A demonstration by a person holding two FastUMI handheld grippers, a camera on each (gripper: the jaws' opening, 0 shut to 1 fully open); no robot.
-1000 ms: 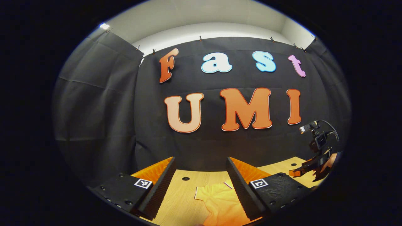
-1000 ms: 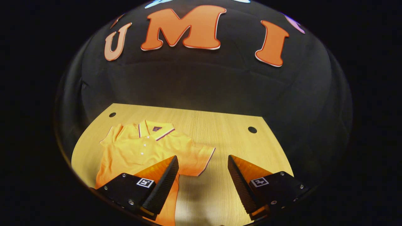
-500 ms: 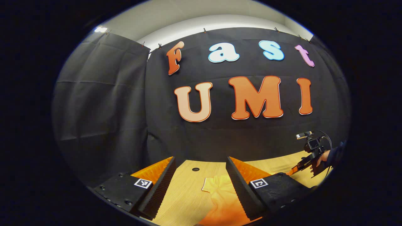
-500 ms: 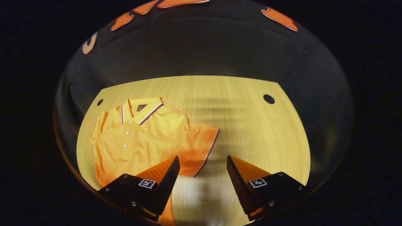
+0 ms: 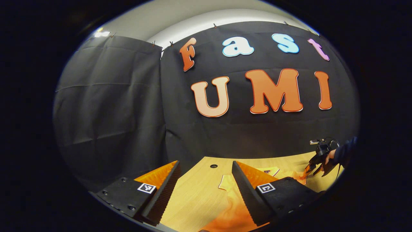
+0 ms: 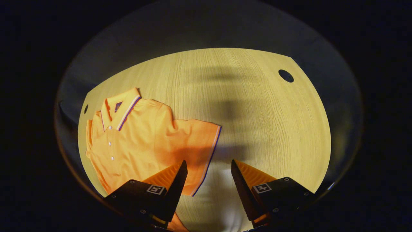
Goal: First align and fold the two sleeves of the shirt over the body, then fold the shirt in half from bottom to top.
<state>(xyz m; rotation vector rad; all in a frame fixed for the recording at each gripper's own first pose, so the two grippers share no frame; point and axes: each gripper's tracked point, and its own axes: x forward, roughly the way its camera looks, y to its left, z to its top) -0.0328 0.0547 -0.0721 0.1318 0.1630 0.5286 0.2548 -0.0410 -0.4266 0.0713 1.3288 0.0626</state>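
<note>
An orange polo shirt [image 6: 141,141] lies flat on the wooden table [image 6: 257,122], collar [image 6: 120,106] toward the far left. Its near sleeve [image 6: 199,141], edged with a dark and white stripe, spreads out to the right. My right gripper [image 6: 207,170] hovers open just over that sleeve's hem, with nothing between the fingers. In the left gripper view the shirt [image 5: 231,206] runs under my open left gripper [image 5: 206,174], whose fingers stand apart above the shirt's other side. Farther off in that view, the right gripper [image 5: 313,167] is low by the far sleeve, held by a hand [image 5: 330,154].
Black cloth walls close the booth behind and at the left. Round holes [image 6: 285,75] mark the table's far corners, another hole [image 5: 213,166] showing in the left gripper view. Bare wood stretches to the right of the shirt.
The right gripper has tilted down and come lower over the near sleeve, so the shirt looks larger. The left gripper's view has swung left and slightly lower.
</note>
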